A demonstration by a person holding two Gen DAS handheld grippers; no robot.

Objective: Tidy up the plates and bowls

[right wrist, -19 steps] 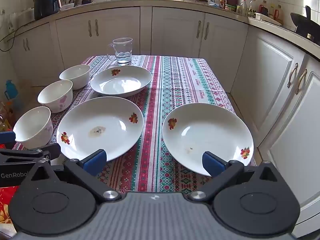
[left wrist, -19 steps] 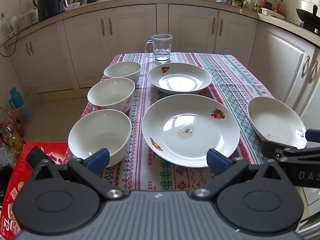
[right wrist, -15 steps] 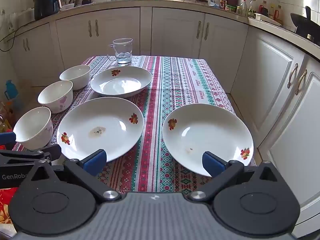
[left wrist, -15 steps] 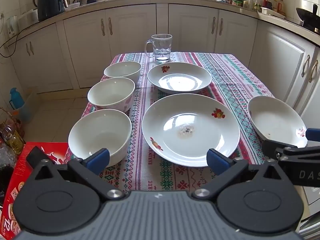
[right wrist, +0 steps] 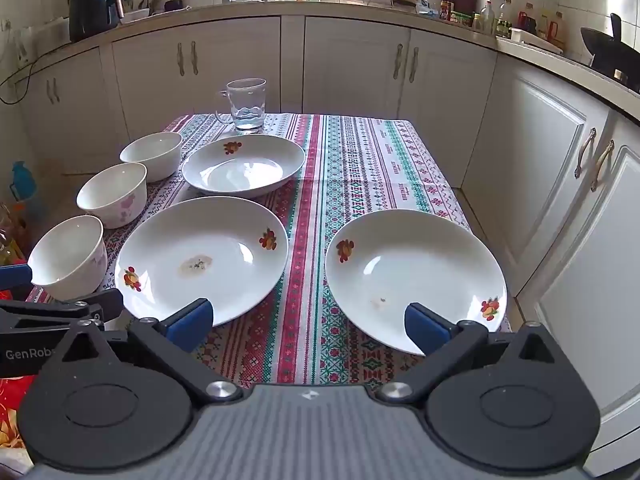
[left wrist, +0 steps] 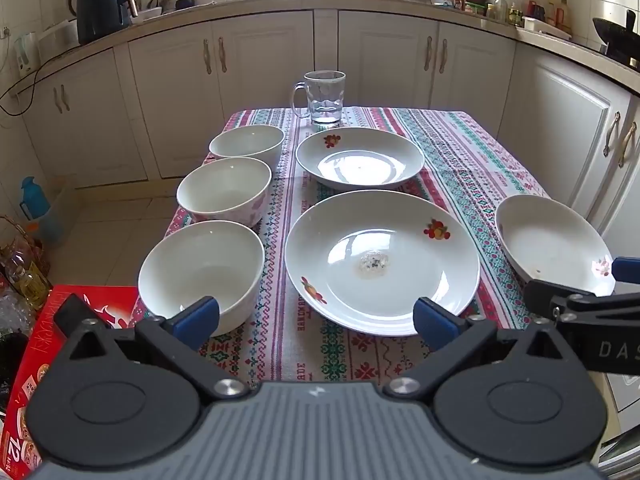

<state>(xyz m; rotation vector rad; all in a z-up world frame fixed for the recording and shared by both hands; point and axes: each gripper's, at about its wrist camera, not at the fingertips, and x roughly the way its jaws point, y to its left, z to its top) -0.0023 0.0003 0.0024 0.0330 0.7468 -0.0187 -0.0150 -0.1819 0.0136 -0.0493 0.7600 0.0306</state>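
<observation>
Three white bowls stand in a row along the left edge of the tablecloth (left wrist: 472, 148), taking the glass mug (left wrist: 323, 98) at the far end as landmark; far bowl (left wrist: 247, 147) sits just near-left of the mug; middle bowl (left wrist: 224, 191), pink floral print on its wall, comes next toward the camera; near bowl (left wrist: 202, 274) is farthest from the mug, at the near left corner; rims close together, contact between them cannot be told.

Three white plates with red-and-orange flower motifs; far plate (left wrist: 360, 159) lies directly in front of the mug, almost touching its base; centre plate (left wrist: 382, 260) lies nearer still on the same line, a small crusted residue at its middle, its far rim close to the far plate; right plate (right wrist: 416, 276) lies well to the right of the mug at the near right edge of the cloth, faint specks inside, apart from the centre plate.

Cloth is striped in red, green and white woven patterns over a small table; mug clear, apparently empty; white cabinets (right wrist: 352, 64) run behind the mug and along the right side; counter cluttered, dark kettle (left wrist: 102, 6) far left of the mug, bottles far right; red box (left wrist: 44, 340) on the floor by the near bowl.

Left gripper (left wrist: 316, 318) fingers spread wide, nothing between; right gripper (right wrist: 306, 322) likewise wide, holding nothing; both hover at the near table edge.
</observation>
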